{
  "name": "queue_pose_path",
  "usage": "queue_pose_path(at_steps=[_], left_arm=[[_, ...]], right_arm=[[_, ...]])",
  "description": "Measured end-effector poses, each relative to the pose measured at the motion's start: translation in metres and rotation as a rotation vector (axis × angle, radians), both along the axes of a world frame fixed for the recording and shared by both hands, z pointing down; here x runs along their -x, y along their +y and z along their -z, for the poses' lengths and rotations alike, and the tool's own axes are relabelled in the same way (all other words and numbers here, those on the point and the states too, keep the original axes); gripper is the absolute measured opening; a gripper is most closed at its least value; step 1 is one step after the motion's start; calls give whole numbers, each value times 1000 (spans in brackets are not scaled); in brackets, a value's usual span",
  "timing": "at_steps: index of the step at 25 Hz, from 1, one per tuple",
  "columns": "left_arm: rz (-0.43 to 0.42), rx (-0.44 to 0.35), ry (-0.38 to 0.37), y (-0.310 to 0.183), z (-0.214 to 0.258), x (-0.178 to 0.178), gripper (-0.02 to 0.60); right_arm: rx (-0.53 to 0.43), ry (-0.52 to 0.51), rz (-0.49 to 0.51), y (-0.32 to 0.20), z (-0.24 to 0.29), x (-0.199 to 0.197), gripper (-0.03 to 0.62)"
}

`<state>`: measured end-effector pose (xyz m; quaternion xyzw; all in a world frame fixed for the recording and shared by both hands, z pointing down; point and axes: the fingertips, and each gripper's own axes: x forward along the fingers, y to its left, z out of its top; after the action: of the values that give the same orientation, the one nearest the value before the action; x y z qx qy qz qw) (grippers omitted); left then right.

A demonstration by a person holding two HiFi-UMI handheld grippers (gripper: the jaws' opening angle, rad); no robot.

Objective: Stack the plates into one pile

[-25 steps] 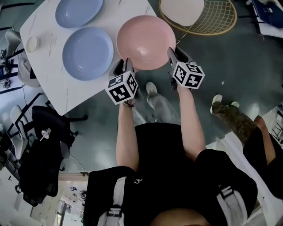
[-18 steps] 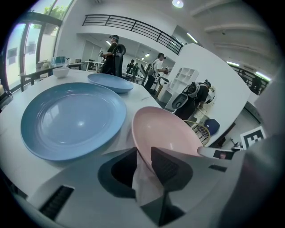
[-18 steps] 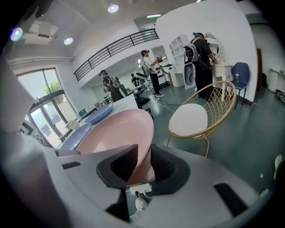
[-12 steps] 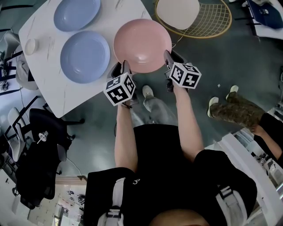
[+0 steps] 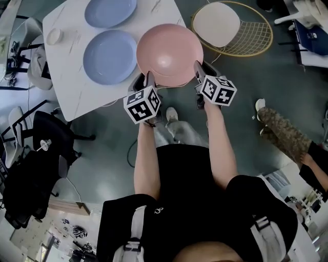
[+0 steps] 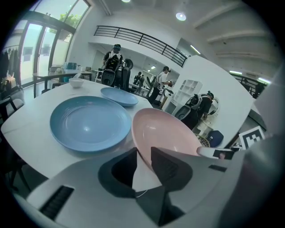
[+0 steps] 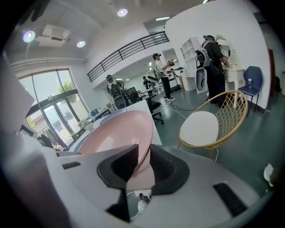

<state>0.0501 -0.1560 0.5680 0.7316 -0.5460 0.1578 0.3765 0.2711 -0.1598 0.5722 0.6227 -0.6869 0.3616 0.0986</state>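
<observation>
A pink plate (image 5: 169,52) hangs over the near right corner of the white table (image 5: 66,87), held at its near rim from both sides. My left gripper (image 5: 149,80) is shut on its left edge and my right gripper (image 5: 197,67) on its right edge. In the left gripper view the pink plate (image 6: 167,133) runs tilted between the jaws of that gripper (image 6: 142,162). The right gripper view shows the pink plate's (image 7: 116,133) rim pinched by that gripper (image 7: 144,162). Two blue plates lie flat on the table: a near one (image 5: 109,56) (image 6: 89,122) just left of the pink one, and a far one (image 5: 109,12) (image 6: 118,95).
A small white bowl (image 5: 54,36) stands at the table's far left. A gold wire chair with a white seat (image 5: 233,28) stands right of the table. Black office chairs (image 5: 46,153) are on the left. Another person's legs (image 5: 282,133) are at the right.
The pink plate, still held by both grippers, now sits a little closer to the near blue plate. The head camera has shifted, so the table appears further right.
</observation>
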Motion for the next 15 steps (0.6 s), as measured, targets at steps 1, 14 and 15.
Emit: queue_pose_path(at_steps=[1, 14, 15], left_arm=[[11, -6, -2, 1, 3, 4, 114], [222, -42, -44, 3, 27, 106, 118], [238, -40, -48, 4, 27, 116, 118]], right_arm=[[-6, -2, 14, -2, 3, 4, 91], [-54, -29, 253, -50, 26, 114, 94], [-54, -31, 270, -53, 26, 125, 94]])
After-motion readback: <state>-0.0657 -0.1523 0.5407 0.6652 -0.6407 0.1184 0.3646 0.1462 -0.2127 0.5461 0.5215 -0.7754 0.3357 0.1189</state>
